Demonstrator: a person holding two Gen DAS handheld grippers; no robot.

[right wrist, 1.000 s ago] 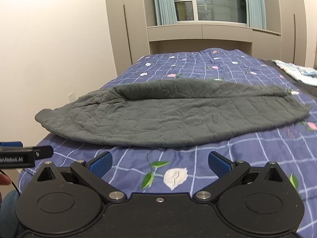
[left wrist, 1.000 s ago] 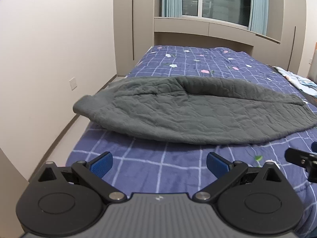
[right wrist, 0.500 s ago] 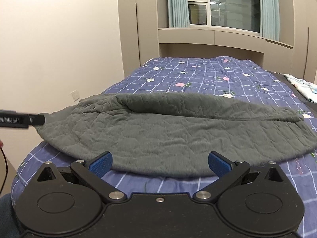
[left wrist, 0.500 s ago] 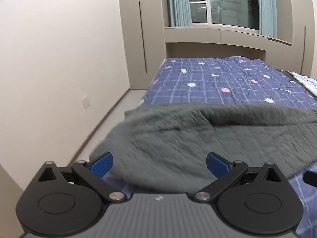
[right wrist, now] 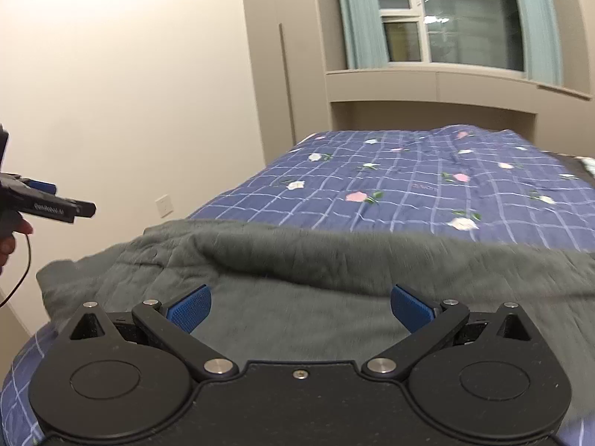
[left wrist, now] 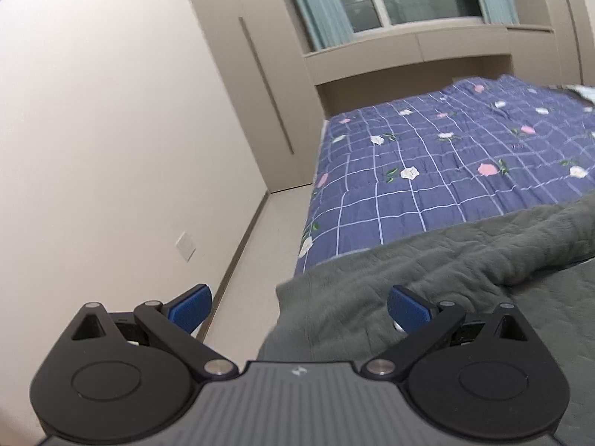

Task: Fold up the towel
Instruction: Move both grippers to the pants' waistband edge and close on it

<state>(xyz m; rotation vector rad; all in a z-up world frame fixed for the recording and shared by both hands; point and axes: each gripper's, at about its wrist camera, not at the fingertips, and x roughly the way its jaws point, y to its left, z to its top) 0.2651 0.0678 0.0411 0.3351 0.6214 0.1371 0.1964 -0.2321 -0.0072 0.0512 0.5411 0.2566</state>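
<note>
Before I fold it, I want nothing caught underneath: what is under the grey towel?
The grey towel lies on the blue checked floral bedspread, which shows around it. Whatever sits beneath its middle is covered and cannot be seen.

left tool (left wrist: 297, 306) wide open, right tool (right wrist: 299, 306) likewise

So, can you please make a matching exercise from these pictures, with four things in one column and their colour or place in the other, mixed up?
Things:
1. towel
2. bedspread
3. curtains
4. wall socket

Descriptions:
A. purple-blue checks with small flowers
B. pale teal, hanging at both sides of the window
C. dark grey, lying across the near end of the bed
D. white, low on the wall left of the bed

Pairs: 1-C, 2-A, 3-B, 4-D
</note>
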